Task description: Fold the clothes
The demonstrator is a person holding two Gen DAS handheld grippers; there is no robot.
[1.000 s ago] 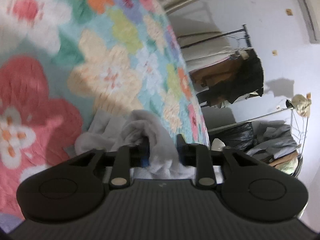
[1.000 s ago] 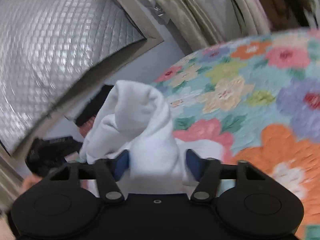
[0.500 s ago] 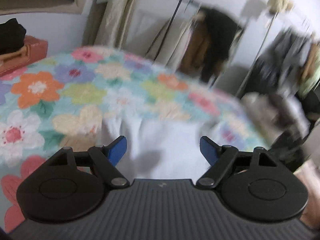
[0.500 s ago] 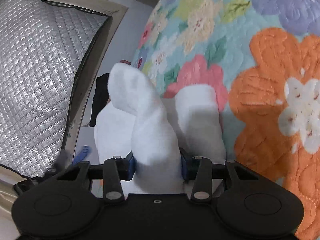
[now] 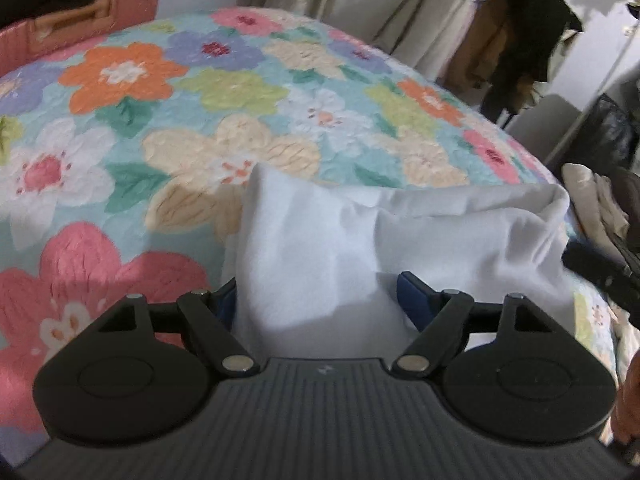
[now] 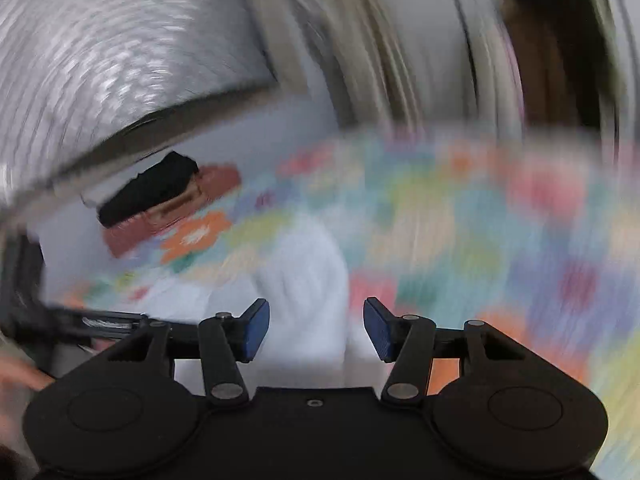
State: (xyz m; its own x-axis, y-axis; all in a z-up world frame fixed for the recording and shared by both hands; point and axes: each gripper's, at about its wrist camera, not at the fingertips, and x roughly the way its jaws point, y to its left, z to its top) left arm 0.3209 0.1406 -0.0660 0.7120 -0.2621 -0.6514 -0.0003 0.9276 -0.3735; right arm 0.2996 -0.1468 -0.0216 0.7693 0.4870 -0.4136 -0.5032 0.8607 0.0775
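1. Two grippers, both released: left gripper (image 5: 316, 300) fingers spread wide, white garment (image 5: 400, 232) loose between; right gripper (image 6: 316, 328) just opening, gripping nothing.
2. Garment on bed (image 5: 200, 120) near edge, for folding.

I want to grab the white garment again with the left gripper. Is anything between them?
Nothing visible: the white garment on the floral quilt already sits between the left gripper's open jaws.

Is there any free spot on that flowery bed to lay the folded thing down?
Yes. The floral quilt lies bare left of and beyond the white garment, up to the pink case at its far edge. It is crowded right of the bed: clothes rack and piled clothing.
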